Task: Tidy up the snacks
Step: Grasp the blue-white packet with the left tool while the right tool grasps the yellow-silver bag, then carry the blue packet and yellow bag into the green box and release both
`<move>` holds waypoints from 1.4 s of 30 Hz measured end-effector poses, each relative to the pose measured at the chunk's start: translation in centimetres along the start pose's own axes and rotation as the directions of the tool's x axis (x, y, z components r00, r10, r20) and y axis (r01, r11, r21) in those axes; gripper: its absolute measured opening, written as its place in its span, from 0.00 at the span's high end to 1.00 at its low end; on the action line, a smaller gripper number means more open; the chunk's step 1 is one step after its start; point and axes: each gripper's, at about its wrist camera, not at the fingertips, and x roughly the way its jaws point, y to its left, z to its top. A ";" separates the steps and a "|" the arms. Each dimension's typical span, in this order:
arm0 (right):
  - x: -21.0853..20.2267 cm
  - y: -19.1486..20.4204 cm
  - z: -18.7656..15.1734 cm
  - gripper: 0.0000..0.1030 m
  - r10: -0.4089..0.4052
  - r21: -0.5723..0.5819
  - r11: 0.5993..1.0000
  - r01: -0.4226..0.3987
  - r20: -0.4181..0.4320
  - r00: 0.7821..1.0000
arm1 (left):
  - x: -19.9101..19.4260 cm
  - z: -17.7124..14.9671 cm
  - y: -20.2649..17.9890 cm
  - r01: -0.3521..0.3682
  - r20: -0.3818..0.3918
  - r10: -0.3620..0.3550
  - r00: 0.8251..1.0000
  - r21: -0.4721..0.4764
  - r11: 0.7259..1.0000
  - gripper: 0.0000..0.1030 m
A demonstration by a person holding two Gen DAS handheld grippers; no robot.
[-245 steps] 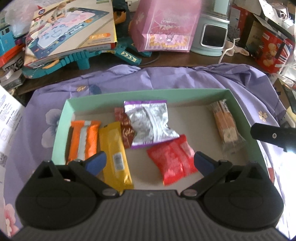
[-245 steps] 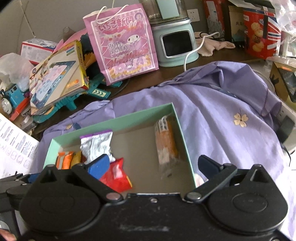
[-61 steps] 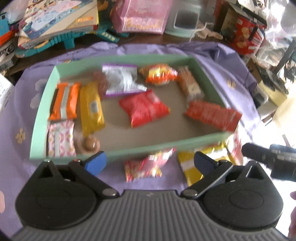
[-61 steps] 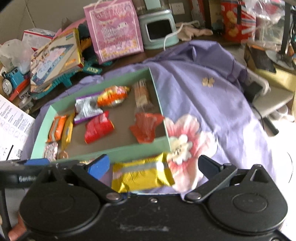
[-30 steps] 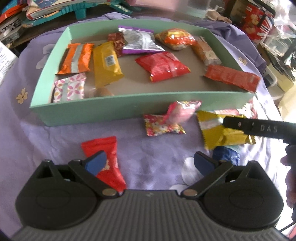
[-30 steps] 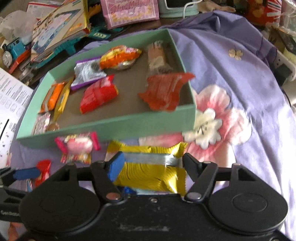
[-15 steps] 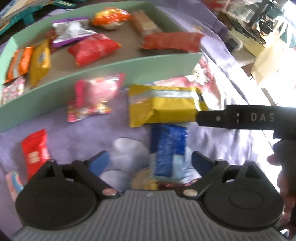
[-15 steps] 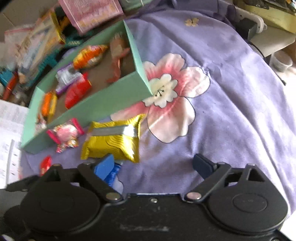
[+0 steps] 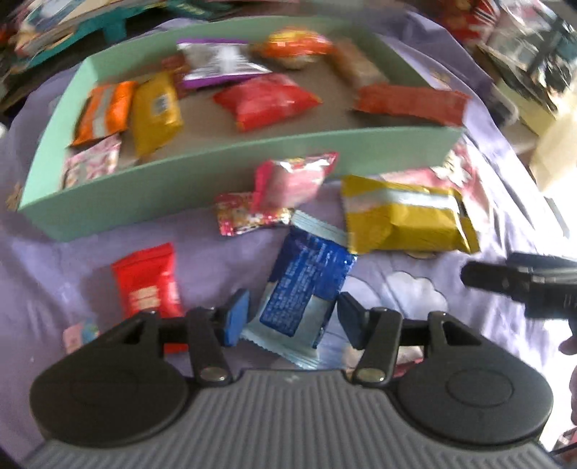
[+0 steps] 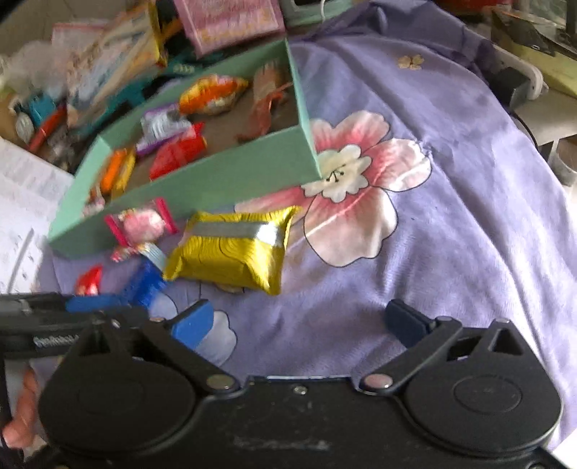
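A green box (image 9: 230, 169) (image 10: 223, 176) holds several snack packets. On the purple cloth in front of it lie a blue packet (image 9: 306, 281) (image 10: 144, 281), a yellow packet (image 9: 404, 216) (image 10: 234, 249), a pink candy packet (image 9: 288, 180) (image 10: 140, 222) and a small red packet (image 9: 146, 281) (image 10: 88, 279). My left gripper (image 9: 292, 317) has its jaws narrowed around the near end of the blue packet; whether they touch it is unclear. My right gripper (image 10: 299, 321) is open and empty over bare cloth, to the right of the yellow packet.
Toys, a picture box (image 10: 115, 68) and a pink gift bag (image 10: 230, 18) crowd the table behind the box. White paper (image 10: 21, 194) lies at the left. The cloth with a large pink flower (image 10: 360, 191) spreads to the right.
My left gripper has come down over the blue packet and its jaws have narrowed around it. My right gripper has drawn back to the right, away from the yellow packet.
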 end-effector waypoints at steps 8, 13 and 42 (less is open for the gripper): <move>-0.5 4.8 3.4 0.00 0.050 -0.268 0.963 -0.031 0.067 0.997 | 0.1 0.0 1.9 0.004 0.009 -0.003 1.000 -0.042 0.999 0.43; 2.5 7.8 5.5 0.00 0.115 -0.406 0.909 -0.096 0.022 0.993 | -0.1 -0.3 3.2 0.027 0.019 -0.026 0.999 -0.069 0.997 0.43; 0.2 8.2 0.2 0.51 0.038 -0.309 0.950 -0.037 -0.005 0.999 | -0.7 -1.4 2.5 -0.032 0.061 0.033 0.998 -0.013 0.999 0.62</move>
